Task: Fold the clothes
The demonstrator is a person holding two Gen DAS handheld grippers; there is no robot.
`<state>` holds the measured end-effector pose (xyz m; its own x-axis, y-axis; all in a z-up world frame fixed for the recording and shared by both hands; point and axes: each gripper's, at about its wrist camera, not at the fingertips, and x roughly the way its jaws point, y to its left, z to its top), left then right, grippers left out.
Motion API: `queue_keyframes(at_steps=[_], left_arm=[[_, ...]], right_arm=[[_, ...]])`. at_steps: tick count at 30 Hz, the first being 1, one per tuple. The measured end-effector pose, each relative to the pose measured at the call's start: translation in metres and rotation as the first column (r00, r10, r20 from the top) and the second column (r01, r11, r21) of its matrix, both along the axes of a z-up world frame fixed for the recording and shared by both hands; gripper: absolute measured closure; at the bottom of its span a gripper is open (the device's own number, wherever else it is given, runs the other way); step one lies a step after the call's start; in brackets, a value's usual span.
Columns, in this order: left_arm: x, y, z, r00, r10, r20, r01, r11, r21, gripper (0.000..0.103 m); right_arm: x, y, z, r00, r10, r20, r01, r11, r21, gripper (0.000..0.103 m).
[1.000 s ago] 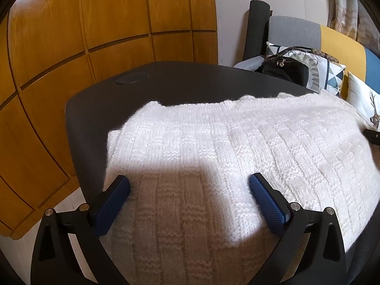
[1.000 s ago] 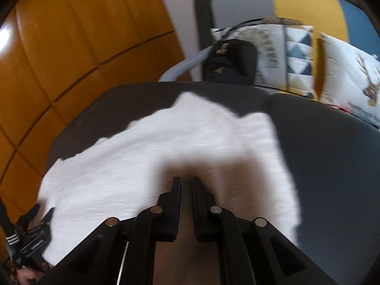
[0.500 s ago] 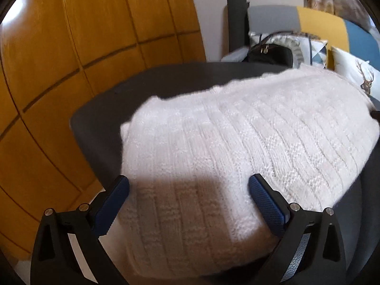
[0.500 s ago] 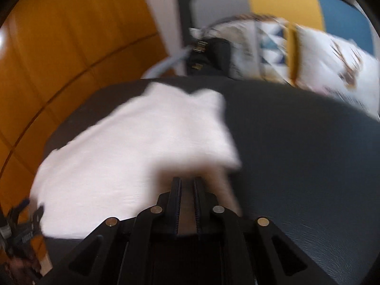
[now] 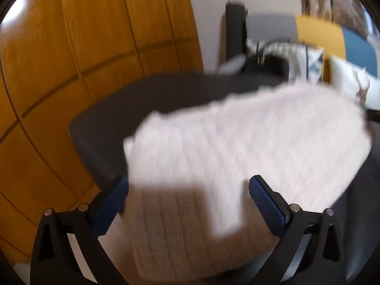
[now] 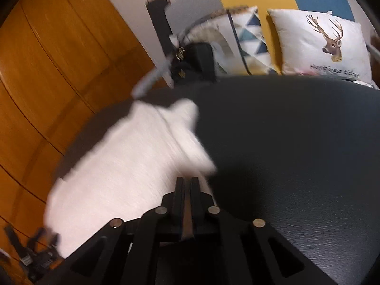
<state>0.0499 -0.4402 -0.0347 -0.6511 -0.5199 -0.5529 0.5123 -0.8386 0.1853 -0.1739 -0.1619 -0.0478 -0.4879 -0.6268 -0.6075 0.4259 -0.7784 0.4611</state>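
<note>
A white knitted sweater lies on a dark table, its near edge hanging over the table's front. My left gripper is open, its blue pads either side of the sweater's near edge, gripping nothing. In the right wrist view the sweater is blurred and stretches left across the table. My right gripper is shut on the sweater's right edge, with fabric pinched between the jaws.
Orange wooden panels stand to the left. Behind the table are a black handbag, a deer-print pillow, a patterned pillow and a grey, yellow and blue backrest. The left gripper shows at the lower left.
My right gripper has pulled the sweater's right edge leftward and inward, so the sweater now covers less table. My left gripper has stayed open at the near edge and drawn back slightly.
</note>
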Motion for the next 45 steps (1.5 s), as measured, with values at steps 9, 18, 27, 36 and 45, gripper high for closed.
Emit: queue_keyframes(at_steps=[9, 18, 27, 36, 45], left_arm=[[-0.073, -0.057, -0.014, 0.98, 0.149, 0.134, -0.147, 0.989, -0.024, 0.0], [-0.065, -0.1, -0.044, 0.986, 0.149, 0.077, -0.164, 0.953, 0.256, 0.0], [-0.061, -0.096, -0.046, 0.987, 0.152, 0.061, -0.162, 0.958, 0.237, 0.0], [-0.059, -0.094, -0.045, 0.987, 0.154, 0.053, -0.162, 0.963, 0.217, 0.0], [-0.059, -0.094, -0.046, 0.987, 0.151, 0.045, -0.157, 0.965, 0.211, 0.0]], right_arm=[[-0.044, -0.096, 0.021, 0.99, 0.137, -0.04, -0.134, 0.988, 0.072, 0.09], [-0.071, -0.159, -0.011, 0.974, 0.21, -0.085, -0.165, 0.915, 0.369, 0.093], [-0.088, -0.139, -0.012, 0.995, 0.083, -0.063, -0.051, 0.917, 0.395, 0.09], [-0.06, -0.162, 0.01, 0.985, 0.155, -0.074, -0.128, 0.951, 0.28, 0.084], [-0.044, -0.167, 0.013, 0.981, 0.177, -0.076, -0.148, 0.945, 0.291, 0.083]])
